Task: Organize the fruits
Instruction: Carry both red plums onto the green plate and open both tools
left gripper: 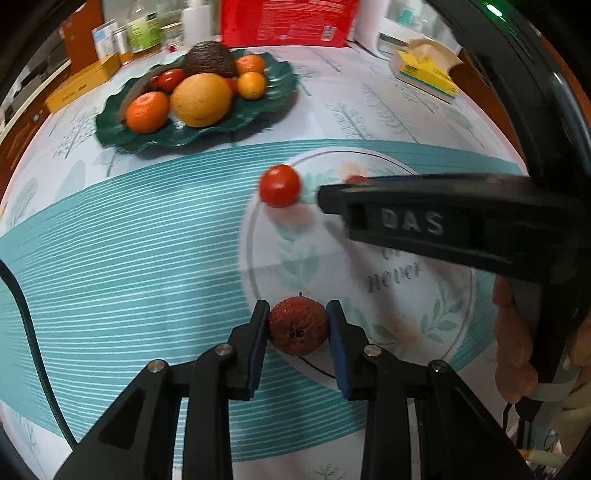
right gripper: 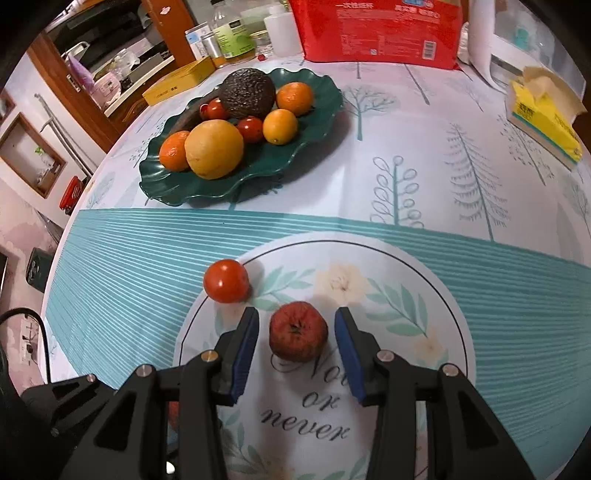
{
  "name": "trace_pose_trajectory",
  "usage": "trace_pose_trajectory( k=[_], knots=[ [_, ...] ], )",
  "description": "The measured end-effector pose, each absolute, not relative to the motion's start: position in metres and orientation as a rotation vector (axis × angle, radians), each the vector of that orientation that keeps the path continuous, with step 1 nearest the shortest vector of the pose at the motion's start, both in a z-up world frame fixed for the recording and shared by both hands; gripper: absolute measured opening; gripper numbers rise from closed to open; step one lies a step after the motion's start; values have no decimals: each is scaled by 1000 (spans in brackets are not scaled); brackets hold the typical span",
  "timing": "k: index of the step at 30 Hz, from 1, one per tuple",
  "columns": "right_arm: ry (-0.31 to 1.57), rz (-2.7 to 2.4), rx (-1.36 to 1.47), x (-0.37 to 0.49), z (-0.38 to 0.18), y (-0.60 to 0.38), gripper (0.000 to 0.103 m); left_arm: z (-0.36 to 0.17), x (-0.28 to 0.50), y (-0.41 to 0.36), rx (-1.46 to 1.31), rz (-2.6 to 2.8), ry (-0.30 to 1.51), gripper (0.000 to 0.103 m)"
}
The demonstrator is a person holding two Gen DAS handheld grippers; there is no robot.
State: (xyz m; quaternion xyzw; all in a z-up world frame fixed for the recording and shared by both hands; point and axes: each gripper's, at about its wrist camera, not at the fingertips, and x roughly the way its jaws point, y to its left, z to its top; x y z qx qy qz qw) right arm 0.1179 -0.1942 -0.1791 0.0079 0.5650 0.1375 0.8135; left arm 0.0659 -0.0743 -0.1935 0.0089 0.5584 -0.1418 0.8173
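Between the blue pads of my left gripper (left gripper: 297, 330) sits a wrinkled dark-red fruit (left gripper: 298, 326), and both pads press on its sides. A second wrinkled red fruit (right gripper: 298, 330) rests on the tablecloth between the fingers of my right gripper (right gripper: 296, 332), with a gap on each side, so this gripper is open. From the left wrist view the right gripper (left gripper: 325, 195) reaches in from the right, hiding most of that second fruit (left gripper: 356, 180). A smooth red tomato (left gripper: 279, 185) (right gripper: 226, 280) lies loose just left of it. The green wavy plate (left gripper: 280, 85) (right gripper: 327, 105) at the back holds oranges, a yellow citrus, small tomatoes and an avocado.
A red package (right gripper: 376, 29), bottles and a yellow box (right gripper: 177, 83) line the table's far edge. A yellow tissue box (right gripper: 543, 122) stands at the back right. A black cable (left gripper: 29, 332) hangs at the left. A hand (left gripper: 513, 339) grips the right tool's handle.
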Motion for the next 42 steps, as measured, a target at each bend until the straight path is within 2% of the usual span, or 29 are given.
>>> trace_pose_trajectory(
  k=[5, 15, 24, 33, 38, 42],
  knots=[
    [1220, 312, 25, 120, -180, -190, 31, -189, 71, -59, -21, -259, 1187, 29],
    [1209, 352, 71, 113, -153, -180, 30, -147, 83, -35, -61, -206, 1118, 29],
    [1080, 367, 86, 122, -71, -184, 30, -59, 114, -2, 11, -182, 997, 29],
    [887, 337, -19, 157, 55, -186, 30, 56, 167, 23, 95, -160, 864, 30],
    [799, 338, -40, 176, 115, -183, 30, 94, 192, 24, 113, -159, 835, 30],
    [772, 335, -58, 192, 134, -176, 30, 100, 211, 19, 122, -167, 848, 30]
  ],
)
